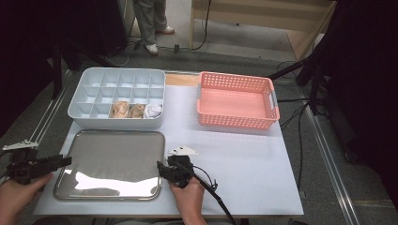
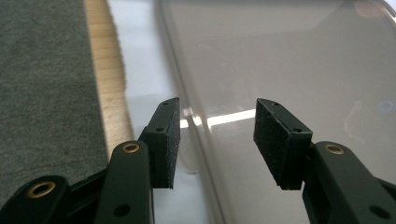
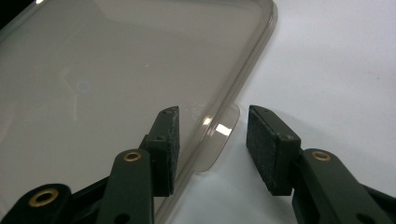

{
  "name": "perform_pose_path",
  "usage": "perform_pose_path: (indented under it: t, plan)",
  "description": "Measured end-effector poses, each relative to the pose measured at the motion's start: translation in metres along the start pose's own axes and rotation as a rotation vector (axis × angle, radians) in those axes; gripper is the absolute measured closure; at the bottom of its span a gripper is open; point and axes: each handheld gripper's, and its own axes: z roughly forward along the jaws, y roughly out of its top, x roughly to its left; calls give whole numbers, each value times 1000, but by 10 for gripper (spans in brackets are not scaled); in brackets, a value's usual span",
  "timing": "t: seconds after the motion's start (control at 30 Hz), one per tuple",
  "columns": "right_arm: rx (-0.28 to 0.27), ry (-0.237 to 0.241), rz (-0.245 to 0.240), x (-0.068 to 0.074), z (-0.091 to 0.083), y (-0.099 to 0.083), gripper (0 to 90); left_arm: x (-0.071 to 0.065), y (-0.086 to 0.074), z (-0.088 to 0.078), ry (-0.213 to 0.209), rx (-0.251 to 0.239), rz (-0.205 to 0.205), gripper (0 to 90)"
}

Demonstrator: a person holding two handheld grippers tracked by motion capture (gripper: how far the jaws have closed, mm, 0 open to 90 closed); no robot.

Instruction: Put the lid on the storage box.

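Observation:
A shiny metal tray lies at the front left of the white table cover. My left gripper is at the tray's left edge; in the left gripper view it stands open astride the tray rim, and the pads are clear of the metal. My right gripper is at the tray's right edge. In the right gripper view it is also open, with the rim and its small lip between the jaws, untouched.
A pale blue divider box behind the tray holds rolled cloth items in three front compartments. A pink basket stands at the back right. Grey carpet lies beyond the table's wooden edge. A person's legs stand far behind.

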Motion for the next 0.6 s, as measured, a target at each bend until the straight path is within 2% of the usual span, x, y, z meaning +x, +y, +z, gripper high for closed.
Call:
perform_pose_path:
  t: [0.1,0.27,0.43,0.5,0.6]
  plan:
    - [1,-6,3,2,-1,-1,556,0,-4,2,4,33,6,522]
    - [-6,-10,13,5,-1,-3,557,0,-4,3,5,31,0,518]
    - [-1,1,41,5,-1,-3,582,-1,-4,3,17,35,-12,532]
    - [-2,0,67,4,-2,-3,600,-3,-3,3,37,44,-1,537]
    - [-3,-1,76,4,-2,-3,611,-4,-3,4,29,46,-15,560]
